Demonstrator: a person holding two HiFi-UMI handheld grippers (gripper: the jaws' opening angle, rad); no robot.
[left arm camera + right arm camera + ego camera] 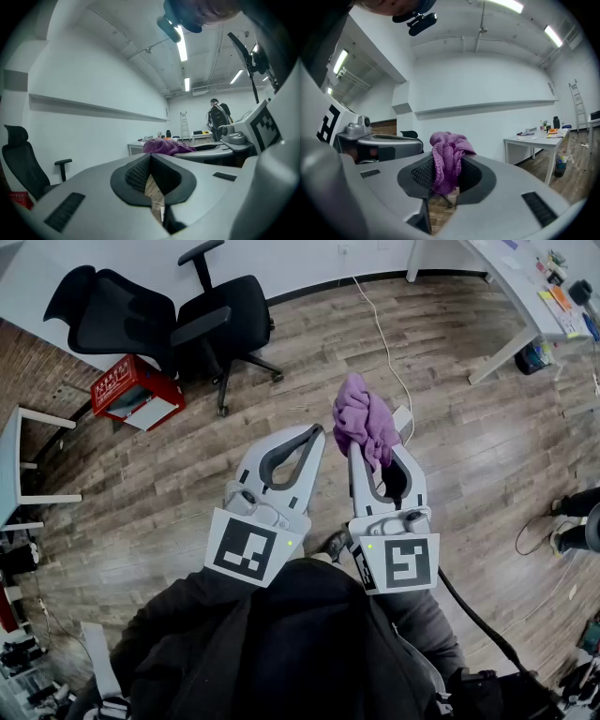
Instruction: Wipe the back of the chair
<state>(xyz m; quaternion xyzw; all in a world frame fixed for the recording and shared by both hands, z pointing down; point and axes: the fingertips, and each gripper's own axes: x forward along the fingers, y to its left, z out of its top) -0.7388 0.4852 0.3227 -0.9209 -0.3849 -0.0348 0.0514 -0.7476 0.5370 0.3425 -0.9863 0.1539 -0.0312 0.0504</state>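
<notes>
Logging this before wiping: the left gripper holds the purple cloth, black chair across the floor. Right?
No: the right gripper holds the purple cloth, as the right gripper view shows. The black chair is across the floor.

Crumpled purple cloth (364, 418); black chair (225, 315) (upright)
</notes>
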